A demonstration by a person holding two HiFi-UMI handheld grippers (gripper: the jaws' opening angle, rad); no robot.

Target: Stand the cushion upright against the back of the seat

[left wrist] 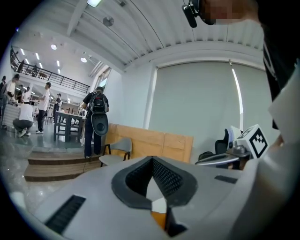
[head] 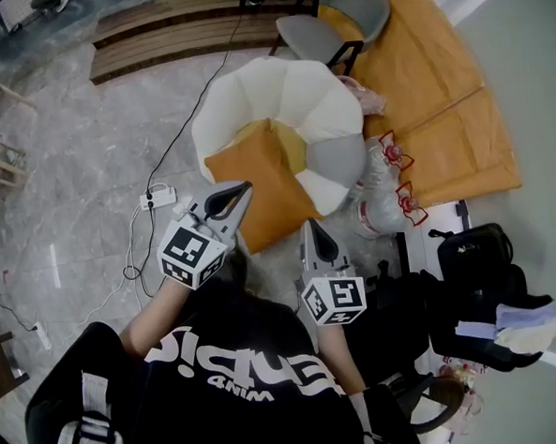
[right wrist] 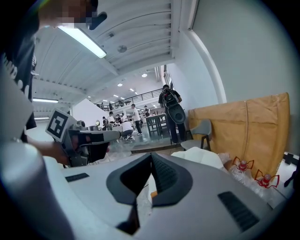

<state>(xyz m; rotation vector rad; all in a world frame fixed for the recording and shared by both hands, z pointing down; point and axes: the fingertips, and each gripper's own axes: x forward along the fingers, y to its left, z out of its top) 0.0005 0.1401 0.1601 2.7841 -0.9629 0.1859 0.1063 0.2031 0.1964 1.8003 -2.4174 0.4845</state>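
Black-shirted shoulders fill the bottom of the head view; both arms reach forward.

Left claw (head: 244, 186): jaws pressed together, nothing between them. In the head view its tip overlaps the near left edge of the orange cushion (head: 261, 180); contact cannot be told.

Right claw (head: 309, 226): jaws pressed together, empty, tip just beside the cushion's near right edge.

Cushion: lies on the seat of the white petal-backed chair (head: 284, 89), near corner hanging over the front edge, not standing against the back.

Surroundings: clear bottles (head: 385, 177) with red caps on the floor right of the chair, a black bag (head: 472, 251) nearer the person, a power strip (head: 157, 197) left of the chair.
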